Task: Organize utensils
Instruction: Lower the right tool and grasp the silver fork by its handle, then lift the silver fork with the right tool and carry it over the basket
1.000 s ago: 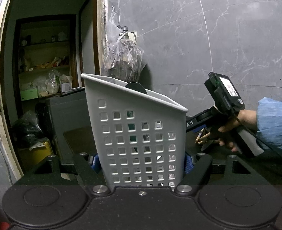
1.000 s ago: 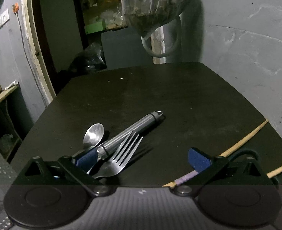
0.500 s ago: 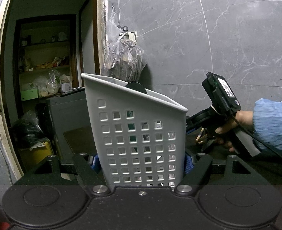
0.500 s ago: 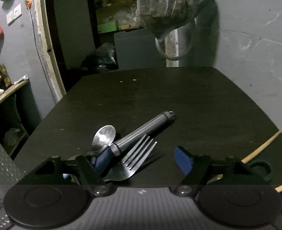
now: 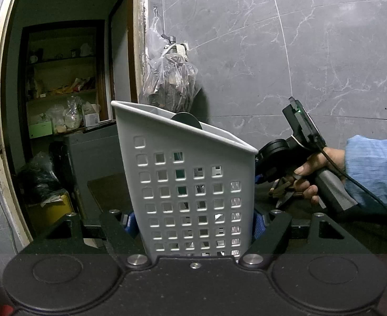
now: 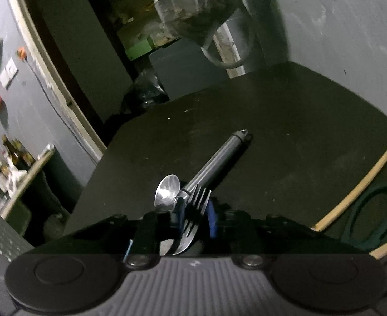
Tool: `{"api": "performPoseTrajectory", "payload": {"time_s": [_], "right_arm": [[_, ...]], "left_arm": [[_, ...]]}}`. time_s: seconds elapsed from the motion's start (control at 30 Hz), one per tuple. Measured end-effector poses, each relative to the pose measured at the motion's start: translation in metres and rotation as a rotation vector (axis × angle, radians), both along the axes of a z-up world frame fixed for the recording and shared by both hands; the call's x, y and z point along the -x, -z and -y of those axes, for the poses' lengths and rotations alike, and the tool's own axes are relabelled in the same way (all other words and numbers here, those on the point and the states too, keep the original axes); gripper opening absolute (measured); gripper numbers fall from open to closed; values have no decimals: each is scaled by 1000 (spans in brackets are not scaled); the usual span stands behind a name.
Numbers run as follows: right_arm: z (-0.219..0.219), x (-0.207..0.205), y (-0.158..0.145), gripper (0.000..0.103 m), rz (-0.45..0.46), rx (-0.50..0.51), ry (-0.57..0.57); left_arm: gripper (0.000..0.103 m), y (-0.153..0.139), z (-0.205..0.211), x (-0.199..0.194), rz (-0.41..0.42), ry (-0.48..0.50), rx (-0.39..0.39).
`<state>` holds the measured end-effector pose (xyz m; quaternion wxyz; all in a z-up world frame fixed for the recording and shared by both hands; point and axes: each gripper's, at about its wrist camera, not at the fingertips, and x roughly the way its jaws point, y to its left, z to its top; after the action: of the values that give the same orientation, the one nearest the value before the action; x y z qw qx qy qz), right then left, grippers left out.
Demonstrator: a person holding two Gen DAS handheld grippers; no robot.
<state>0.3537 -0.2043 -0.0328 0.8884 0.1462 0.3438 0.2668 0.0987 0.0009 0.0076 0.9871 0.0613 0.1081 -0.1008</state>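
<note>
The right gripper (image 6: 194,217) is closing its jaws around the fork (image 6: 193,212), beside the spoon (image 6: 167,189) and a grey-handled utensil (image 6: 219,163) on the dark table (image 6: 298,121). The left gripper (image 5: 193,223) is clamped on the white perforated holder (image 5: 190,184), which already shows a round utensil top (image 5: 186,119) above its rim. Most pieces seem left to load.

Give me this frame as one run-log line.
left gripper: shut on white utensil caddy | right gripper: jaws closing around fork on dark table | spoon, grey-handled utensil beside it
</note>
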Motion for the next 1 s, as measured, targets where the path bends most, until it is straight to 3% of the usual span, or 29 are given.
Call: {"api": "performPoseTrajectory", "payload": {"time_s": [0.1, 0.37, 0.5, 0.73, 1.0], "right_arm": [[4, 0, 0, 6, 0, -35, 1], [5, 16, -7, 5, -10, -12, 20], [-5, 34, -21, 6, 45, 111, 15], [-54, 57, -33, 5, 133, 469, -60], [-80, 64, -25, 4, 113, 545, -109]], "left_arm": [[78, 0, 0, 0, 0, 0, 0], [78, 0, 0, 0, 0, 0, 0], [78, 0, 0, 0, 0, 0, 0], [78, 0, -2, 0, 0, 0, 3], [78, 0, -3, 1, 1, 0, 6]]}}
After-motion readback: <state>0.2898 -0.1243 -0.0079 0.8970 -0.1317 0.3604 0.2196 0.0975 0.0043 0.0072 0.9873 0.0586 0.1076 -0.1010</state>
